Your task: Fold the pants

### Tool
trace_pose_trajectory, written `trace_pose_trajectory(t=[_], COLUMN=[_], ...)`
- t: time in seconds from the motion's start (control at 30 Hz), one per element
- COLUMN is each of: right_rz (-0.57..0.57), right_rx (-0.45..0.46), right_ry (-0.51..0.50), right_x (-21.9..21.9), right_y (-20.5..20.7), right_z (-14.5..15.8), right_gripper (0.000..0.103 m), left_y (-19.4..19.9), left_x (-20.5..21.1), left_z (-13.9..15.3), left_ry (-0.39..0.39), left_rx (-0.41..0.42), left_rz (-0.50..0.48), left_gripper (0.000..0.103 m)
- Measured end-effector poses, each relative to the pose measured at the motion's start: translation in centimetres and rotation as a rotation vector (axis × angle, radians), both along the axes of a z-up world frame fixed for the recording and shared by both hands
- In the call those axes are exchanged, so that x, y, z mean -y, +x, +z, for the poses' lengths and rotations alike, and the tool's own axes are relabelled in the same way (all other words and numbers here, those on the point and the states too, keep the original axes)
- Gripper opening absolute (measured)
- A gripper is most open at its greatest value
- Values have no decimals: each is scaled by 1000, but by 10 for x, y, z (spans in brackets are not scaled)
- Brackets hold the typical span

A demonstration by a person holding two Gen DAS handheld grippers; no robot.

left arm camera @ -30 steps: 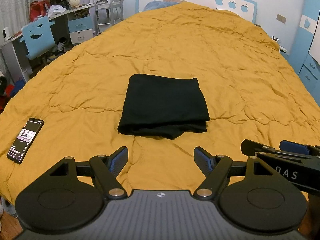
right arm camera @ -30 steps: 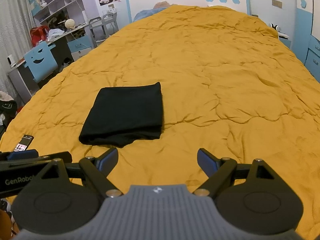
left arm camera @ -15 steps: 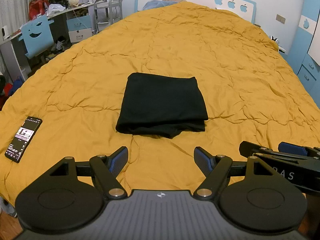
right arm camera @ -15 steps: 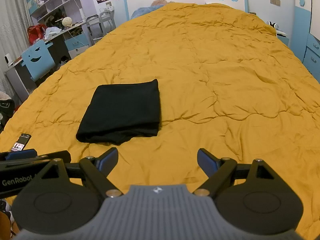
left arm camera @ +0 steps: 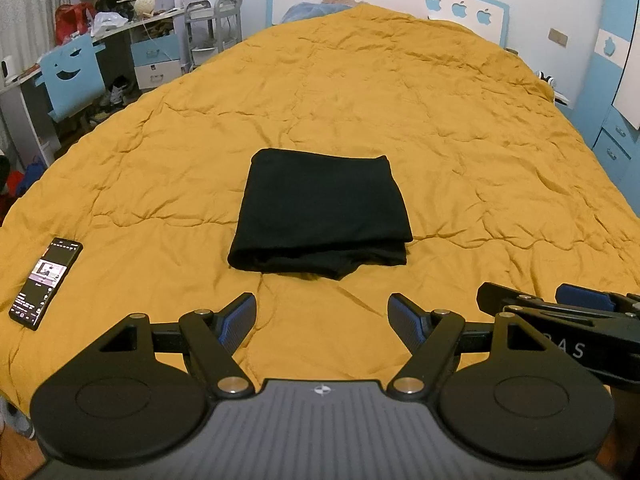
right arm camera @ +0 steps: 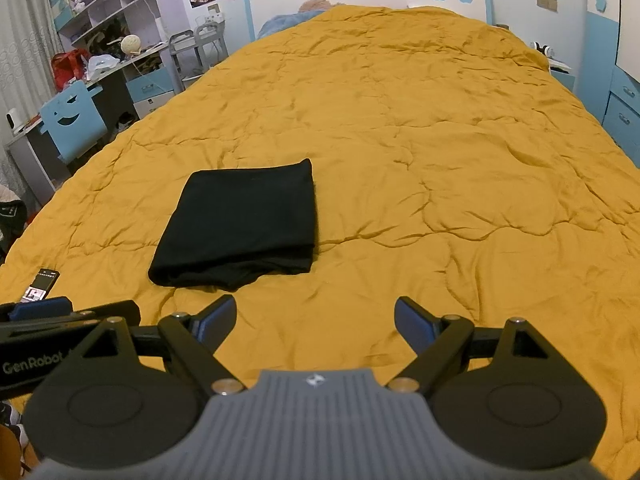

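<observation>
At the far left we see a phone [left arm camera: 45, 282] lying on the orange quilt [left arm camera: 460, 152] of the bed. Our left claw [left arm camera: 322, 316] is spread and holds nothing. Beyond it, in the middle of the quilt, lie the black pants [left arm camera: 322, 212], folded into a rectangle. Our right claw [right arm camera: 314, 322] is spread too, empty, near the pants but apart from them.
</observation>
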State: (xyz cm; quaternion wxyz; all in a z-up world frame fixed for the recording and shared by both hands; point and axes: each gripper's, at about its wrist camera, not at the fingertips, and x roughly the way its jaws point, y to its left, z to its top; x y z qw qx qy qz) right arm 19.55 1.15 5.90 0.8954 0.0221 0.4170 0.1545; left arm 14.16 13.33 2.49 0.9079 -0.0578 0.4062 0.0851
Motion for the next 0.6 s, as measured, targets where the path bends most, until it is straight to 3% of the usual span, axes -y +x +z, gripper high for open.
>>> trace_pose_trajectory(t=[0.6], right_rz=[-19], right_rx=[-5], right_ry=[0], right_x=[0], right_y=[1], right_z=[-1], right_gripper=[82], left_y=[3], left_x=[2], left_z=[0], left_ry=[4], left_rx=[15], left_rz=[-18], left_gripper=[88])
